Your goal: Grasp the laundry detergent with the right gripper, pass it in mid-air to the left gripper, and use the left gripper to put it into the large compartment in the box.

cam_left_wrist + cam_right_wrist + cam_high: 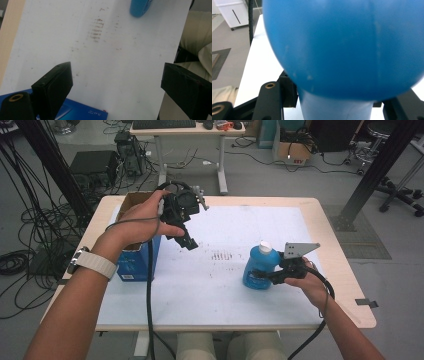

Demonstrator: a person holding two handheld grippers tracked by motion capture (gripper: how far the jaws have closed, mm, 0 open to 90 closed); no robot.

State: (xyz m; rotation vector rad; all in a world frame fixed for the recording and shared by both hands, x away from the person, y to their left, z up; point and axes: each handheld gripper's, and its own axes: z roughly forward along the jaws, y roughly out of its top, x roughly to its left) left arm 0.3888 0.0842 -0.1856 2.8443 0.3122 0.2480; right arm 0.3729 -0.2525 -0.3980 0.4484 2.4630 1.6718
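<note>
A blue bottle (258,266) with a white cap (265,246) stands upright on the white table top (215,290), right of centre. My right gripper (261,274) comes at it from the right, low on its body, with both jaws pressed against its sides. In the right gripper view the bottle (342,45) bulges close between the jaws of the right gripper (337,101). My left gripper (187,241) hangs above the table at the back left, jaws wide apart and empty. In its own view the left gripper (117,80) looks down at the table, with the bottle (140,7) far off.
An open blue cardboard box (137,262) stands at the table's left edge, under my left wrist; its corner (82,113) lies below the left jaw. Brown smudges (222,255) mark the table's middle. Behind the table are a desk (187,130), cables and black frame posts (375,175).
</note>
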